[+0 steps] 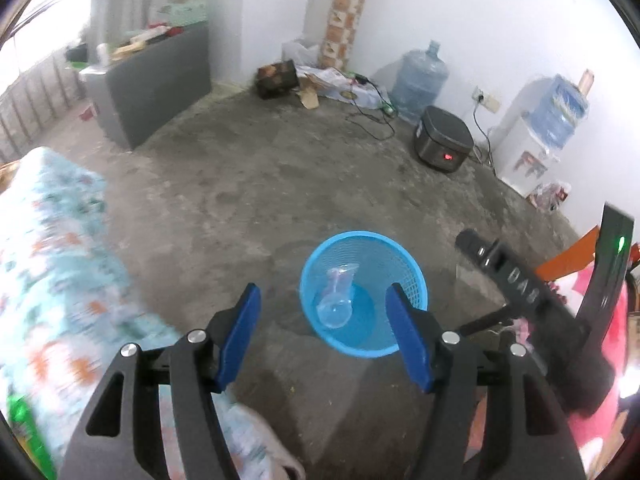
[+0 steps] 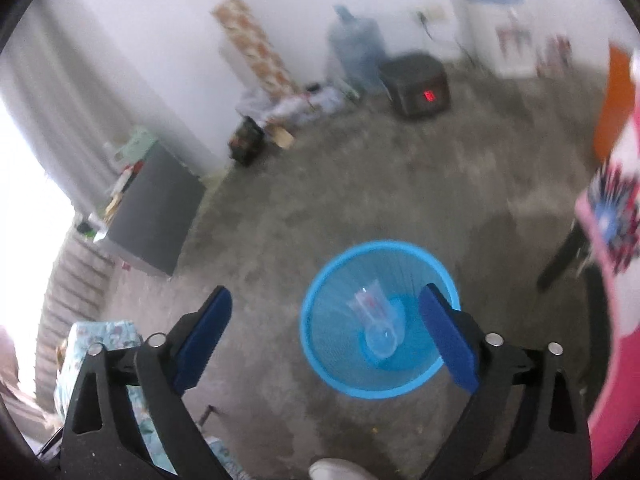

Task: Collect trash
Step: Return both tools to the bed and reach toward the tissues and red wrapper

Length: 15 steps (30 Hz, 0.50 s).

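Observation:
A blue mesh waste basket [image 1: 404, 264] stands on the concrete floor, and a clear plastic cup [image 1: 338, 300] lies tipped inside it. My left gripper [image 1: 324, 300] hangs above the basket, jaws apart, nothing between its blue pads [image 1: 242, 332]. In the right wrist view the same basket [image 2: 332, 280] and cup [image 2: 376, 320] lie below my right gripper [image 2: 326, 304], which stands wide open and empty. The right gripper's black body [image 1: 520, 292] shows at the right of the left wrist view.
A floral-covered bed [image 1: 52, 264] fills the left. A grey cabinet [image 1: 156, 92], a rolled mat [image 1: 346, 16], water jugs [image 1: 420, 80], a black cooker [image 1: 442, 140] and cables line the far wall. A pink cloth [image 2: 616, 280] hangs at right; a white shoe [image 2: 340, 470] is below.

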### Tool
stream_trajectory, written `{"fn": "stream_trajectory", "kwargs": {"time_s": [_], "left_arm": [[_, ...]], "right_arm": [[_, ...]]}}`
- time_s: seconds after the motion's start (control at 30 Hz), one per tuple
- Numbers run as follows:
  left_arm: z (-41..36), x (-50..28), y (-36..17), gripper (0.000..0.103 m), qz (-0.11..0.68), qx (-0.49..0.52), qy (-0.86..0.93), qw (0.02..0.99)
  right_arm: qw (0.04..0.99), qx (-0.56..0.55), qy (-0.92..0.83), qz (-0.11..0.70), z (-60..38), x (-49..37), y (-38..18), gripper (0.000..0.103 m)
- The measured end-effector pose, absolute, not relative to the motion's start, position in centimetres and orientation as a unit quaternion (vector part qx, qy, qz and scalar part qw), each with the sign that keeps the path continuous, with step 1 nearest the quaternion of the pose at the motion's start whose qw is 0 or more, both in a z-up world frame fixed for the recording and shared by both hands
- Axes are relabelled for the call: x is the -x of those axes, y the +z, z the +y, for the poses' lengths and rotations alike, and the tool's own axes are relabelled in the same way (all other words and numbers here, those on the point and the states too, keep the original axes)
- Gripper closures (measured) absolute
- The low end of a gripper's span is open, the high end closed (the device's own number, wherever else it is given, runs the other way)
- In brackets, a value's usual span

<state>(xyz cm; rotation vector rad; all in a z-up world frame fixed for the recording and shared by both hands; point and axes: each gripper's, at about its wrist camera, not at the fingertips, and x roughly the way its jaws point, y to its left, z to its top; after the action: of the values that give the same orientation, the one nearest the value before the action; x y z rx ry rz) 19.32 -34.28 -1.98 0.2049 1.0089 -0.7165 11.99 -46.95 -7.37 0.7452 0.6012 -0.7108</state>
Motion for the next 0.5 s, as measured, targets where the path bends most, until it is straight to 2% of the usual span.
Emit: {"fn": "stream_trajectory", "kwargs": {"time_s": [0.03, 0.1, 0.3, 0.5], "left_arm": [[-33.1, -19.1, -1.1, 0.039, 0.471, -0.094, -0.333, 0.811], [-29.9, -18.4, 1.2, 0.027, 0.465, -0.089, -0.324, 0.819], [-19.1, -15.5, 7.8, 0.006, 0.422, -0.050, -0.296, 0.855], [-7.7, -13.1, 11.7, 0.006, 0.383, 0.021, -0.275, 0.882]], "right_arm": [[0.835, -0.332, -0.333, 0.287, -45.7, -12.3, -5.9, 0.008], [0.845, -0.303, -0.330, 0.291, -44.0, -12.6, -4.3, 0.008], [0.866, -0.166, -0.344, 0.323, -36.3, -14.3, -1.1, 0.008], [0.892, -0.029, -0.300, 0.336, -27.9, -15.9, 0.2, 0.008]]}}
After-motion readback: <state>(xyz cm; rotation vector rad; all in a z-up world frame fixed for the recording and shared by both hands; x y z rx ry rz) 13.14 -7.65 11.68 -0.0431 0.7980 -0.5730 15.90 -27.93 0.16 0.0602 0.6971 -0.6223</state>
